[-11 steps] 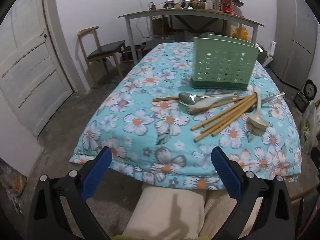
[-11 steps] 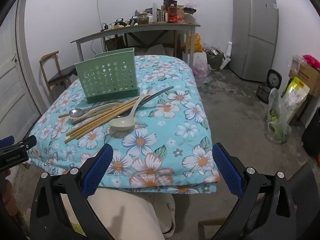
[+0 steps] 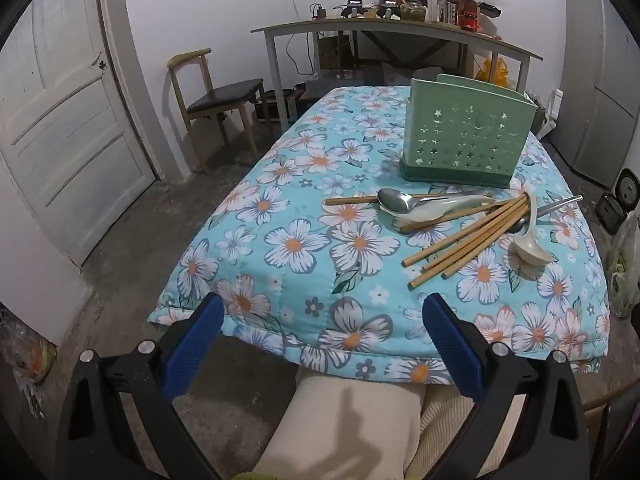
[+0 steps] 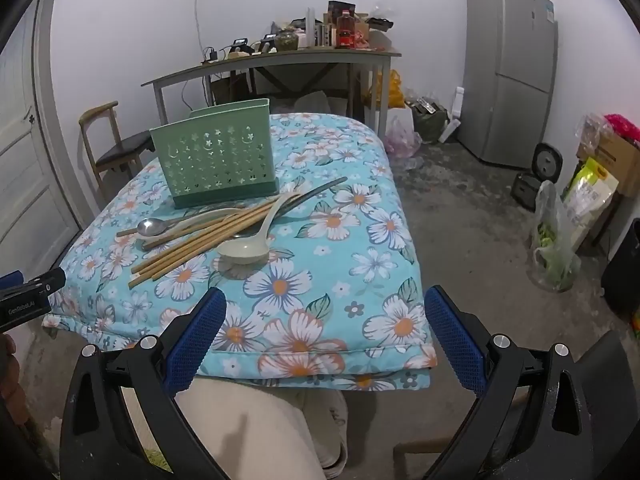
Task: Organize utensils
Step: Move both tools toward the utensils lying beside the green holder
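Note:
A green perforated utensil holder [image 3: 466, 138] [image 4: 218, 162] stands upright on a table covered by a blue floral cloth [image 3: 304, 248] [image 4: 320, 276]. In front of it lies a heap of utensils: several wooden chopsticks [image 3: 464, 246] [image 4: 200, 240], a metal spoon [image 3: 394, 201] [image 4: 150, 226], a cream ladle [image 3: 530, 248] [image 4: 248, 246] and a dark-handled utensil [image 4: 320, 190]. My left gripper [image 3: 322, 344] and my right gripper [image 4: 322, 340] both hover open at the table's near edge, well short of the utensils, with nothing between their fingers. The left gripper's tip [image 4: 32, 292] shows at the left edge of the right wrist view.
A person's knees in cream trousers [image 3: 352, 420] [image 4: 256, 436] sit below the table edge. A wooden chair [image 3: 216, 100], a white door [image 3: 60, 128], a cluttered grey desk [image 3: 400, 32], a grey fridge [image 4: 508, 72] and bags on the floor [image 4: 560, 236] surround the table.

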Available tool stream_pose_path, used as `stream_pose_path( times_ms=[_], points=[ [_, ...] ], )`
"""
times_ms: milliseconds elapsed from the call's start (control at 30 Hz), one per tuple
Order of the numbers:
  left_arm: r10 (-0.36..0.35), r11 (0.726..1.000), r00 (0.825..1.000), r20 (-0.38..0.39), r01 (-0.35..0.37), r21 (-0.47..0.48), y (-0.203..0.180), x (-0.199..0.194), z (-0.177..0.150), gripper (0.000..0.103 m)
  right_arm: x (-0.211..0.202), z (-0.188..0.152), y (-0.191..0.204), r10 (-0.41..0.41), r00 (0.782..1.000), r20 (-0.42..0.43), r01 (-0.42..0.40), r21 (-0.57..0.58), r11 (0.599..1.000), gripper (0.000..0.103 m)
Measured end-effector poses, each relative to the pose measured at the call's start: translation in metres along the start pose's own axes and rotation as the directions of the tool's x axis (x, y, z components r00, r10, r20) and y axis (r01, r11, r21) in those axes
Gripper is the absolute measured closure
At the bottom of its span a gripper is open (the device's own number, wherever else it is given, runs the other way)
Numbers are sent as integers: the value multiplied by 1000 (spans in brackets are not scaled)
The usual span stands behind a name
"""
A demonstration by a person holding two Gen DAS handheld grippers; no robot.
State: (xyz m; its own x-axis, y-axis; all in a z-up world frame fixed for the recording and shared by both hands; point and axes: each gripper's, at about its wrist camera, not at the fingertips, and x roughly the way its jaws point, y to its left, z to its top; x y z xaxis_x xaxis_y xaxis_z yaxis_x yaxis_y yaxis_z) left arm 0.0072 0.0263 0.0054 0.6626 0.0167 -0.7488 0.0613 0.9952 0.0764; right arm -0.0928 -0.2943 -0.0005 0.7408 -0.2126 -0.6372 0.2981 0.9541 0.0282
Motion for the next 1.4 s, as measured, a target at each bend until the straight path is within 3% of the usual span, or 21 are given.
stream_pose_path(
  times_ms=[1400],
  points=[
    [-5,1000,1000,18,5,12,-8,-2,-4,6,-3,4,6,-4,1000,1,4,-23,1000,8]
  ],
)
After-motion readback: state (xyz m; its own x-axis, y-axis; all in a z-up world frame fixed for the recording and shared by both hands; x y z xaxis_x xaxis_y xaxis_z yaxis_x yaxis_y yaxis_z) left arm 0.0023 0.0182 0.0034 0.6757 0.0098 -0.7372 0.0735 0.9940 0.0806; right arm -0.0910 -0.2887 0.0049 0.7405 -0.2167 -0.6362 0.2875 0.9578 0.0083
